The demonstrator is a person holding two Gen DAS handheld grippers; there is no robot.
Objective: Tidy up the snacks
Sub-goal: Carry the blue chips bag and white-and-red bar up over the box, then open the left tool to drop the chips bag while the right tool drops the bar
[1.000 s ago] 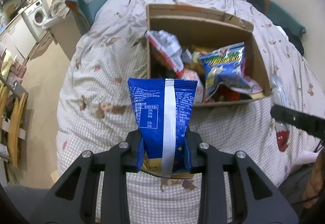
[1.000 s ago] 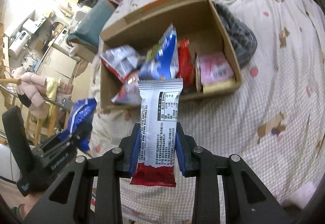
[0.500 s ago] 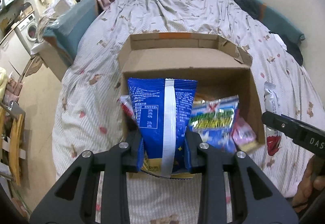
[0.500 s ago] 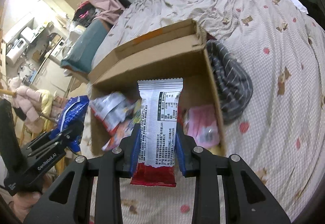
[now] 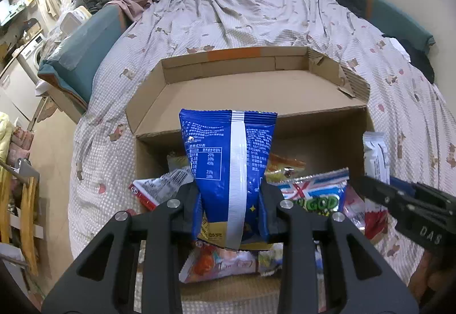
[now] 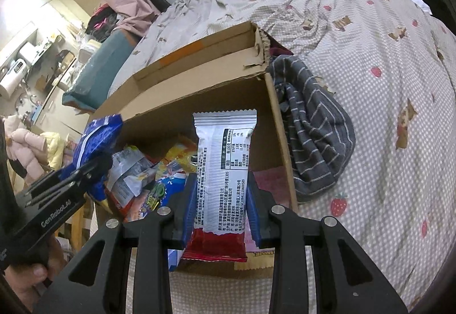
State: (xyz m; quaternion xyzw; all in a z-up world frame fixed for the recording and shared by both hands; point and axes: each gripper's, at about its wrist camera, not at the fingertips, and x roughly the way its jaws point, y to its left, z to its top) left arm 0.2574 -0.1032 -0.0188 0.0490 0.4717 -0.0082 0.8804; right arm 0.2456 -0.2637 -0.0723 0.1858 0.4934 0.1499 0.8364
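My left gripper (image 5: 230, 205) is shut on a blue snack bag (image 5: 228, 160) and holds it upright over the open cardboard box (image 5: 256, 91). My right gripper (image 6: 222, 200) is shut on a white and red snack bar (image 6: 225, 168), held upright over the right part of the same box (image 6: 199, 80). The box holds several loose snack packets, among them a blue and green one (image 5: 316, 197). The right gripper with its bar shows at the right of the left wrist view (image 5: 399, 200). The left gripper with its bag shows at the left of the right wrist view (image 6: 85, 168).
The box sits on a bed with a checked, patterned cover (image 5: 256, 14). A grey striped cloth (image 6: 313, 137) lies against the box's right wall. A teal pillow (image 5: 82, 49) lies at the bed's left edge. Furniture and clothes stand beyond on the left.
Both grippers have moved forward, closer to the box, and now hold their snacks over its opening. Both stay shut on their packets.
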